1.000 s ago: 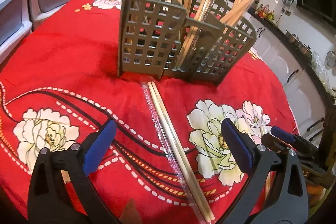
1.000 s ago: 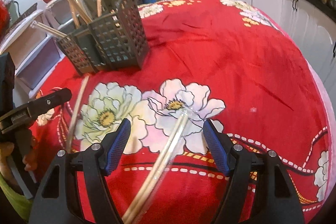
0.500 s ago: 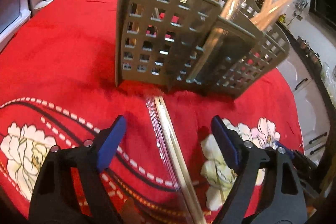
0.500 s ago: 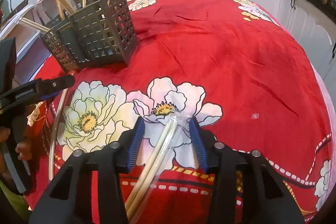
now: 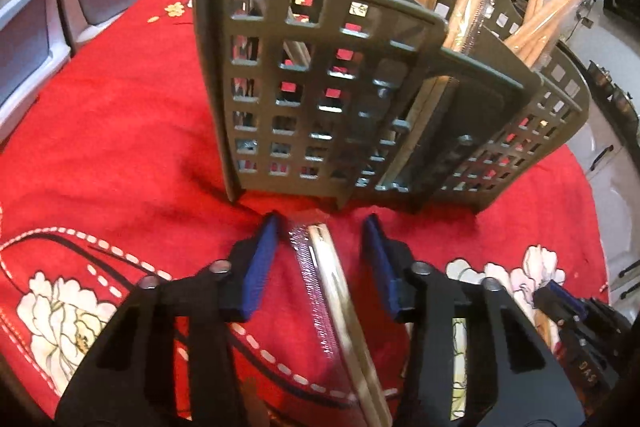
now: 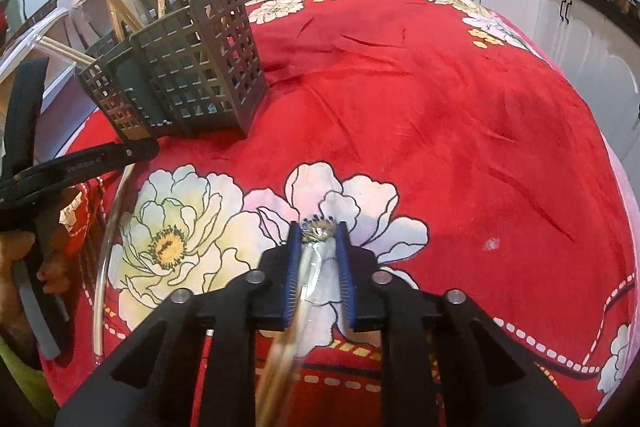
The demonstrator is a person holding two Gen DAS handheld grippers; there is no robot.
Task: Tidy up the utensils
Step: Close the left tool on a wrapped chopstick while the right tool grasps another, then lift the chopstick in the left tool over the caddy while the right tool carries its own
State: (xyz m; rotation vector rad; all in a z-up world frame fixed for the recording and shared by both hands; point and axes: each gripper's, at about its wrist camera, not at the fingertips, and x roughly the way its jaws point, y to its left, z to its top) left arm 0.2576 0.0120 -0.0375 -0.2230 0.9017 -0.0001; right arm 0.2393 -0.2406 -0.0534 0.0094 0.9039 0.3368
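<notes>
The left gripper (image 5: pixel 320 259) tilts steeply down at the red flowered tablecloth (image 5: pixel 120 115); its jaws have just been closing, and the blue pads (image 5: pixel 256 271) stand clear either side of a cellophane-wrapped pair of wooden chopsticks (image 5: pixel 340 311). Just ahead of its tips stands the grey plastic lattice utensil caddy (image 5: pixel 320 99), full of wrapped sticks whose tops are cut off by the frame.

The right gripper (image 6: pixel 319 267), equally tilted, has also been closing and now nips the crinkled wrapper end of a second wrapped chopstick pair (image 6: pixel 308 279); the sticks blur below it. Bare cloth lies ahead and to its right; the table edge curves away far right.
</notes>
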